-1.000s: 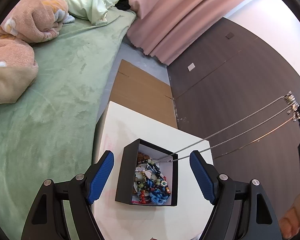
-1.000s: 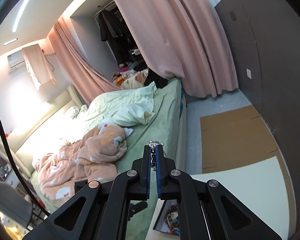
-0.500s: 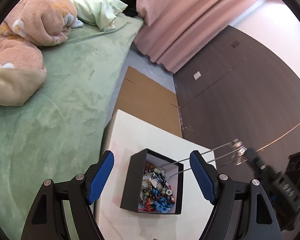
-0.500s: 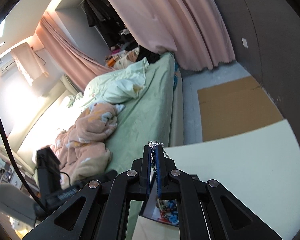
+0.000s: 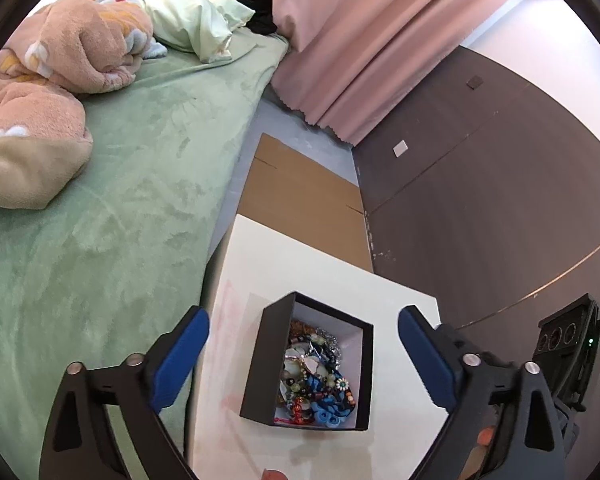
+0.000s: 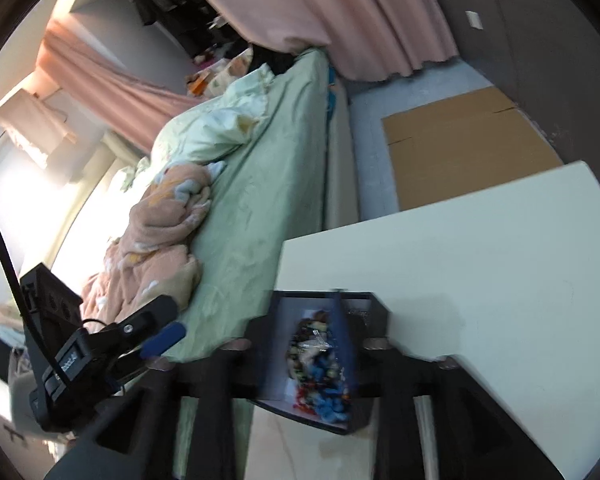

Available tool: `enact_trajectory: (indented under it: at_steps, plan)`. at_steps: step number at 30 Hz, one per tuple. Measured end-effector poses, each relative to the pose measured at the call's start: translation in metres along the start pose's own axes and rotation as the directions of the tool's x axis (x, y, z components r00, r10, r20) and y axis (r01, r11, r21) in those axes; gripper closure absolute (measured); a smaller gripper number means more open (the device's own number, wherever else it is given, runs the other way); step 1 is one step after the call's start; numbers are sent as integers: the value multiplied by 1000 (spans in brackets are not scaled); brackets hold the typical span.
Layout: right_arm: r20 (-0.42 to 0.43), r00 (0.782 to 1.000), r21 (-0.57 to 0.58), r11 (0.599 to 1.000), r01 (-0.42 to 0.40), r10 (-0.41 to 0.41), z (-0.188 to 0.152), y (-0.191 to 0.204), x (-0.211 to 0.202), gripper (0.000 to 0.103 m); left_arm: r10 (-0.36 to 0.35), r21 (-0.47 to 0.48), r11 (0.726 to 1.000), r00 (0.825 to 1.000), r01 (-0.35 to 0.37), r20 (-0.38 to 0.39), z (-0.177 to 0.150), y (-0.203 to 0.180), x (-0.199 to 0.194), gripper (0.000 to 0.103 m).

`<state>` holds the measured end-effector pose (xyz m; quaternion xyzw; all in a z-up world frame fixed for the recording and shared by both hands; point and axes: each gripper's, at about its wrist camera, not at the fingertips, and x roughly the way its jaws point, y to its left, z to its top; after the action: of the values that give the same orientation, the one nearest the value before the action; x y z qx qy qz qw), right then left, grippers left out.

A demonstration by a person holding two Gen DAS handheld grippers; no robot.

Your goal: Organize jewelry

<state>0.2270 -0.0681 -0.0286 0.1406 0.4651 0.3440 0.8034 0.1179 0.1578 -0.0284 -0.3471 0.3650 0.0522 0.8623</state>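
A black square cardboard box heaped with tangled beaded jewelry sits on the white tabletop beside the bed, where we gather the pieces. Our left gripper spreads wider, straddling the box empty; our blurred right gripper opens just above it, nothing visibly between its jaws.

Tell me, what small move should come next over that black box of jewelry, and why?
Probably lift the right hand-held gripper clear of the black box. Its jaws are opening right over the jewelry, with nothing seen between them, though that view is blurred, so it seems to have nothing left to set down there.
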Motion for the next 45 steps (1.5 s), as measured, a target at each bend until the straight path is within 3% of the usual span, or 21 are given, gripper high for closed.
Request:
enact_trajectory:
  at_steps: [6,8,10,14,16,29,34,41,45]
  plan:
    - [44,999,37,999,25,-27,-11,-17,-33,45,6,92,996,1000,-6,-6,-17,-21,-3,4]
    - [58,997,18,999,47,-48,-14,-16,-44,38,22,139,990,1000,-20,-9,-26,-31,-4,3]
    - [85,995,11,998,60,-60,-15,-17,-58,24,45,192,981,999,-42,-11,-34,-40,-6,1]
    - [141,986,4,996,88,-88,-22,-20,-88,18,83,284,955,996,-85,19,-52,-57,-16,0]
    - [151,982,-7,993,115,-112,-27,-20,-98,5,78,303,949,997,-83,29,-61,-63,-20,0]
    - [149,964,-7,975,223,-219,-72,-47,-131,4,98,385,915,992,-122,80,-92,-89,-31,0]
    - [158,967,10,980,199,-198,-80,-56,-142,4,100,406,904,991,-130,94,-101,-95,-36,0]
    - [184,962,1,979,204,-201,-84,-59,-152,4,121,478,862,984,-170,131,-114,-106,-42,0]
    - [187,961,-4,978,206,-202,-85,-60,-154,4,118,488,854,980,-183,161,-117,-107,-50,0]
